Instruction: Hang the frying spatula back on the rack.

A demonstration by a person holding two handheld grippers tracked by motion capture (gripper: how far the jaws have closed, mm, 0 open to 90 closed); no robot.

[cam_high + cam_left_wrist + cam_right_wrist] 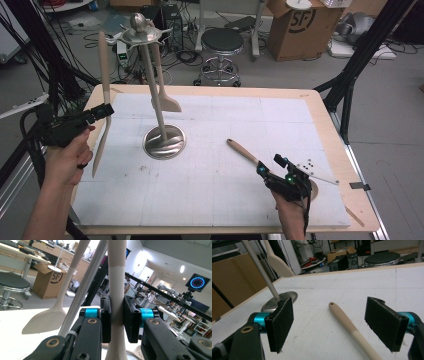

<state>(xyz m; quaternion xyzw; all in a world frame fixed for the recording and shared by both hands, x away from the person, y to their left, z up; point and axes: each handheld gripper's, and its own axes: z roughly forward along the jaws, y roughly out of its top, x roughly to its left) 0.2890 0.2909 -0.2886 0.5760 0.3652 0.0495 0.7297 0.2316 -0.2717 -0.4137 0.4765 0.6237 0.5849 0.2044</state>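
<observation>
My left gripper (106, 111) is shut on a long beige utensil (104, 75) and holds it nearly upright at the table's left edge. In the left gripper view both pads clamp its shaft (116, 277). Right of it stands a metal stand (150, 75) on a round base (164, 142), with a beige spatula (165, 100) hanging from its top. Another beige utensil (243, 151) lies on the white mat at the right. My right gripper (269, 165) stands open over its handle (347, 322), and the pads (280, 322) do not touch it.
The stand's pole (85, 290) and the hanging spatula (47, 318) are just beyond my left gripper. A thin white strip (320, 176) lies by the right hand. Behind the table are a black stool (221, 42) and a cardboard box (300, 25).
</observation>
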